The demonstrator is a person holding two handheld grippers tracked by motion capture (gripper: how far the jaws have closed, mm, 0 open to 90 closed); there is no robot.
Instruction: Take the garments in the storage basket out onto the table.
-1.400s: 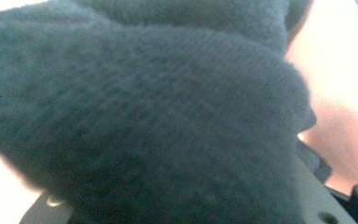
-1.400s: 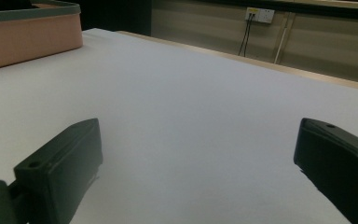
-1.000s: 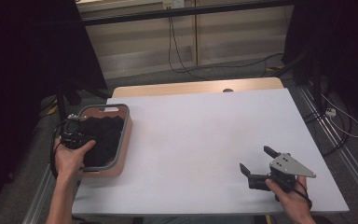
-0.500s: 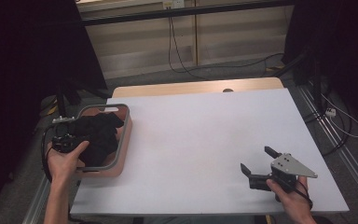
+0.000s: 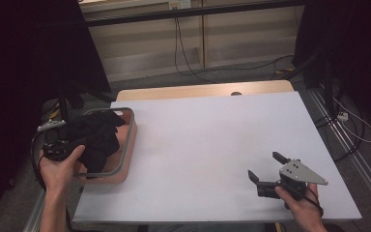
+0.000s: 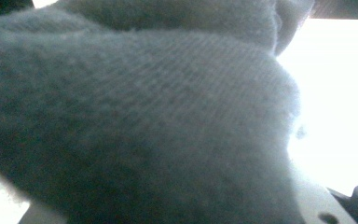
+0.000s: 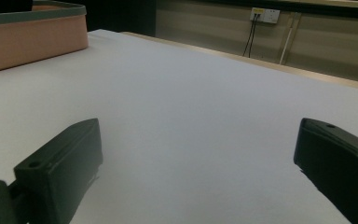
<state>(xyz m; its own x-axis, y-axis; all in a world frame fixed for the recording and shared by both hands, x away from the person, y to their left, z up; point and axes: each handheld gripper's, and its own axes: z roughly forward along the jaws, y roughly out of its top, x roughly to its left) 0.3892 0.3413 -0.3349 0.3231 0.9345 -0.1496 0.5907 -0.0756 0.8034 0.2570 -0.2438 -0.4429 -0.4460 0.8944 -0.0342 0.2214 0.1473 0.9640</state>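
Note:
A black cloth (image 5: pixel 95 137) bulges up out of a pink tray with a grey rim (image 5: pixel 128 145) at the table's left edge. My left gripper (image 5: pixel 60 146) is held at the tray's left side and is shut on the cloth, which hangs bunched from it. In the left gripper view the dark knitted cloth (image 6: pixel 144 116) presses right up to the camera and hides the jaws. My right gripper (image 5: pixel 264 165) rests open on the white table near its front right corner, with nothing between its fingers (image 7: pixel 60 168).
The white table top (image 5: pixel 212 140) stretches bare between the tray and the right gripper. The pink tray (image 7: pixel 32 35) lies far off in the right gripper view. Cables run over the floor behind and to the right of the table.
My left gripper has drawn back to the left of the tray, pulling the black cloth up and leftward with it. The right gripper has not moved.

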